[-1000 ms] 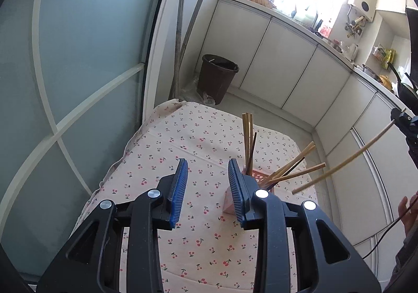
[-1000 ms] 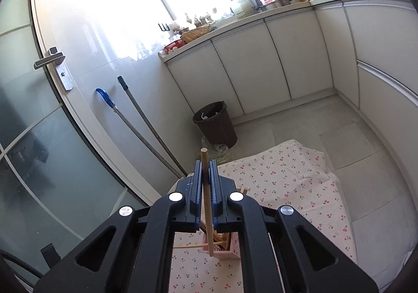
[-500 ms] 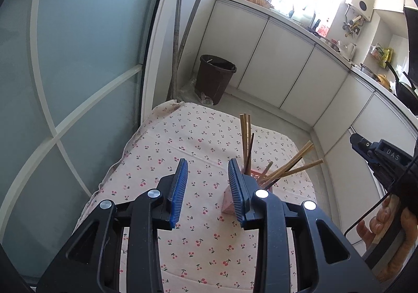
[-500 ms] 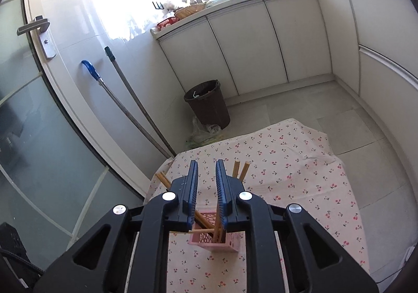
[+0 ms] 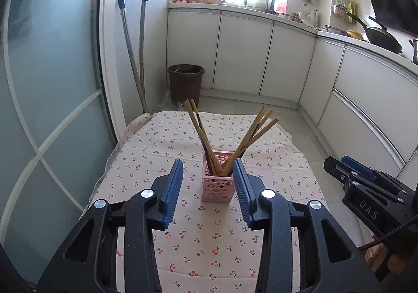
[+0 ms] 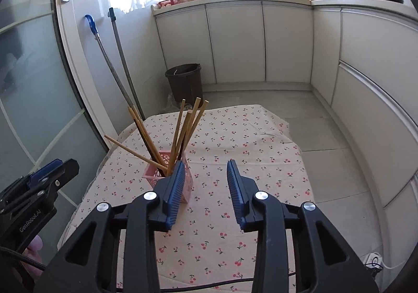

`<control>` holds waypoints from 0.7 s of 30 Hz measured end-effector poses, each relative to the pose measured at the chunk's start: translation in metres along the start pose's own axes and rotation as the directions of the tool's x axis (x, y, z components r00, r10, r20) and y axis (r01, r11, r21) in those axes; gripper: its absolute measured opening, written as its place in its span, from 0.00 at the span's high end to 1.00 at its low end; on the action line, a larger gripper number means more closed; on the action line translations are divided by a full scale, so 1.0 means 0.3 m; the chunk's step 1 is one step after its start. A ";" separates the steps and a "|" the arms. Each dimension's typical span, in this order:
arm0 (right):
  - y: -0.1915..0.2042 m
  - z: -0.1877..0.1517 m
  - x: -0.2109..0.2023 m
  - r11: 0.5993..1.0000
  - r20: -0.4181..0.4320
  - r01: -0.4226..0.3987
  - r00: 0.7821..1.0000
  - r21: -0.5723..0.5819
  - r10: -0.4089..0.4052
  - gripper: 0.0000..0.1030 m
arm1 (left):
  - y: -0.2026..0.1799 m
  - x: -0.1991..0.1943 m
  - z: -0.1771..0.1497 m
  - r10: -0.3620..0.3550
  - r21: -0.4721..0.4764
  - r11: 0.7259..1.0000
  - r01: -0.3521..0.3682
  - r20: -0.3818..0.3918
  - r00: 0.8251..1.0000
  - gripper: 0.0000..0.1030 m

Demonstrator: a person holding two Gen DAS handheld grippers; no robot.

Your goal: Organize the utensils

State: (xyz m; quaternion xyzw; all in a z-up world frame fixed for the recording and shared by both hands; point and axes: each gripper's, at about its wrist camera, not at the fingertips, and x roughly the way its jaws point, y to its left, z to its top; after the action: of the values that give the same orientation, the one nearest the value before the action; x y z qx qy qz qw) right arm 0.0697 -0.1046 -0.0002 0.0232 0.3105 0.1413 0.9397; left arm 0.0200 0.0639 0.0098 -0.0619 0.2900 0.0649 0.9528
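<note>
Pink perforated holder [image 5: 217,183]: stood upright on the cherry-print cloth [image 5: 209,240] covering the table, near its middle. Wooden chopsticks [image 5: 257,133]: a bundle stood in the holder, fanned left and right; one leaned low to the left. Left gripper [image 5: 207,186]: jaws partly apart and opening, nothing between the pads; holder lay beyond them, untouched. Right gripper [image 6: 205,183]: jaws partly apart and opening, empty; holder just left of its left finger. Brown bin [image 5: 186,85]: on the floor, far side.
</note>
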 end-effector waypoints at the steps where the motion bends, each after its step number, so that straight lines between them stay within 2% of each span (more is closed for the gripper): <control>1: -0.005 -0.005 -0.013 1.000 0.012 0.010 1.000 -0.003 -0.010 0.60 | -0.007 -0.001 -0.001 -0.006 0.003 1.000 0.006 0.002 1.000 0.57; 6: -0.037 -0.024 -0.067 1.000 0.056 0.028 0.998 0.007 -0.028 0.54 | -0.051 -0.012 -0.010 -0.018 0.021 1.000 0.018 0.012 1.000 0.54; 10: -0.058 -0.057 -0.090 0.999 0.063 0.051 0.997 0.001 -0.051 0.47 | -0.077 -0.030 -0.025 -0.022 0.027 0.999 0.022 0.021 1.000 0.42; 16: -0.086 -0.074 -0.123 0.995 0.082 0.094 0.992 0.013 -0.095 0.39 | -0.127 -0.056 -0.063 0.005 0.041 0.999 -0.007 0.037 0.999 0.35; 21: -0.105 -0.088 -0.137 0.991 0.085 0.129 0.988 0.036 -0.132 0.29 | -0.138 -0.064 -0.077 0.030 0.043 0.999 -0.033 0.057 0.998 0.26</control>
State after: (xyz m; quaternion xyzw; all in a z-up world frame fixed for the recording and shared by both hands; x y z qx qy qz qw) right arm 0.0306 -0.1475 -0.0019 0.0234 0.2719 0.0736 0.9592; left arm -0.0018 0.0178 0.0048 -0.0345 0.2653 0.0752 0.9606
